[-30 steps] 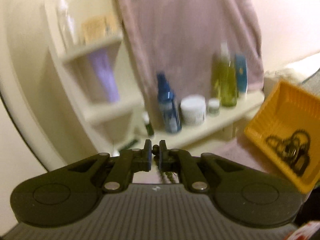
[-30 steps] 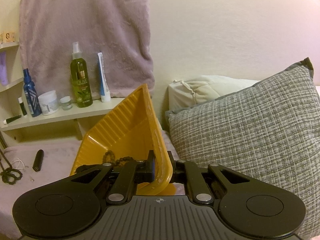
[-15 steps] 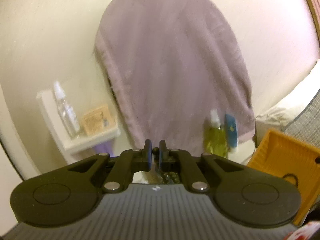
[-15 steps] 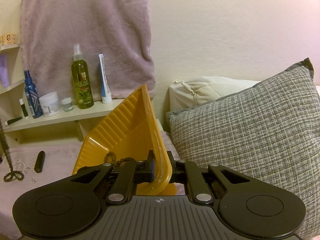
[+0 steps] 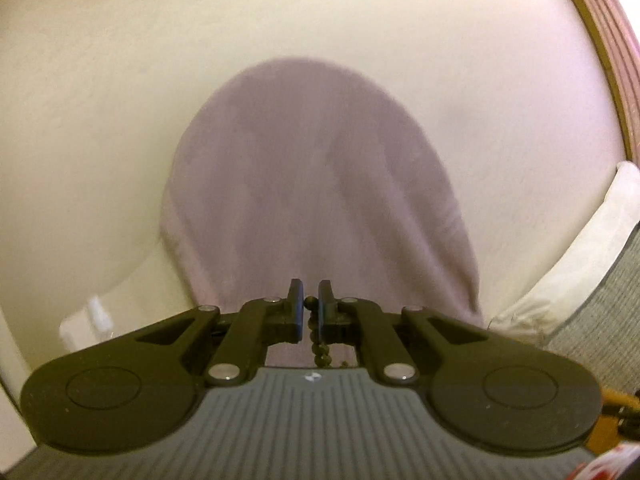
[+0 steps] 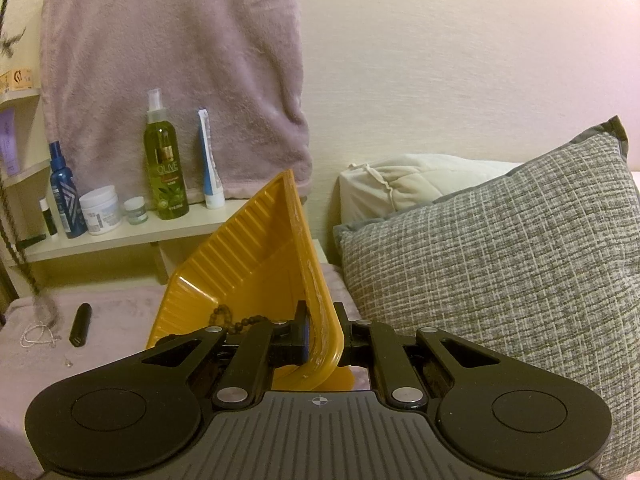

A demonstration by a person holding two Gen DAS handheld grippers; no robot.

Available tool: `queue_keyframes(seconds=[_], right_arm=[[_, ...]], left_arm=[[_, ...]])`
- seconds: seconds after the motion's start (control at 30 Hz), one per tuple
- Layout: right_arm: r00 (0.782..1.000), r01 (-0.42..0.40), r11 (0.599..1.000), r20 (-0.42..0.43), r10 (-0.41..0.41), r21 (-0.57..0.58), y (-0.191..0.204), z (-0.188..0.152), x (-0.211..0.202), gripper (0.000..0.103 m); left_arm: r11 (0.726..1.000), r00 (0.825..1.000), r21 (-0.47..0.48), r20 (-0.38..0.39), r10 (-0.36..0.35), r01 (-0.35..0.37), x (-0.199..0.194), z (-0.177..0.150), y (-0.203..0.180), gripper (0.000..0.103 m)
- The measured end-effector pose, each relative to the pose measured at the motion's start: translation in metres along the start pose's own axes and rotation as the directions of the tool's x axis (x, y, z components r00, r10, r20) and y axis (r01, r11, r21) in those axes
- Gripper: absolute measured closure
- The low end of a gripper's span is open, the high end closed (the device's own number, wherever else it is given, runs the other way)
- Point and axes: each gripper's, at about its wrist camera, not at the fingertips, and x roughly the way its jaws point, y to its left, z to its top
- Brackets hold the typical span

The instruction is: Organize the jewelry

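Two black two-finger grippers are at work over a bed covered with a mauve fleece blanket (image 6: 112, 320). The left gripper (image 5: 311, 307) is clenched on a dark beaded necklace (image 5: 318, 344), whose beads hang down between its fingers in front of a mauve fleece towel (image 5: 320, 184) draped on the cream wall; from the right wrist view, the same strand dangles along the left edge, its blurred lower end just above the blanket. The right gripper (image 6: 322, 334) is pinched on the near rim of a ribbed orange plastic tray (image 6: 256, 256), which sits tilted beside a grey woven pillow (image 6: 500, 264). More dark beads (image 6: 236, 318) lie inside the tray near its low corner. Left of the tray, a small black cylinder (image 6: 81, 324) and a thin white cord loop (image 6: 38, 334) rest on the blanket. Behind the tray, a cream shelf (image 6: 132, 232) carries a green olive-oil spray bottle (image 6: 166, 168), a blue bottle (image 6: 64, 196) and a white jar (image 6: 101, 210)
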Motion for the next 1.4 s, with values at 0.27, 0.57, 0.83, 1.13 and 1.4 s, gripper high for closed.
queue_keyframes(seconds=[0.27,0.57,0.83,1.13,1.4], right_arm=[[1.000,-0.004,1.000,0.000,0.004,0.007,-0.001,0.001,0.000,0.093],[1.000,-0.009,1.000,0.000,0.009,0.018,-0.002,0.000,-0.001,0.093],[1.000,-0.010,1.000,0.000,0.010,0.022,-0.002,0.000,0.000,0.093],[1.000,-0.010,1.000,-0.001,0.010,0.024,-0.001,0.000,0.000,0.093],[1.000,-0.008,1.000,0.000,0.008,0.023,0.000,0.000,0.000,0.093]], left_arm=[[0.994,0.993,-0.009,0.054,-0.109,0.110,0.016,0.036,-0.035,0.097],[0.969,0.969,0.002,-0.006,-0.249,0.249,0.052,0.030,-0.100,0.097],[0.924,0.911,0.003,-0.166,-0.376,0.382,0.083,-0.019,-0.163,0.097],[0.901,0.851,-0.047,-0.312,-0.424,0.432,0.116,-0.065,-0.195,0.097],[0.897,0.818,-0.082,-0.380,-0.432,0.435,0.121,-0.094,-0.199,0.097]])
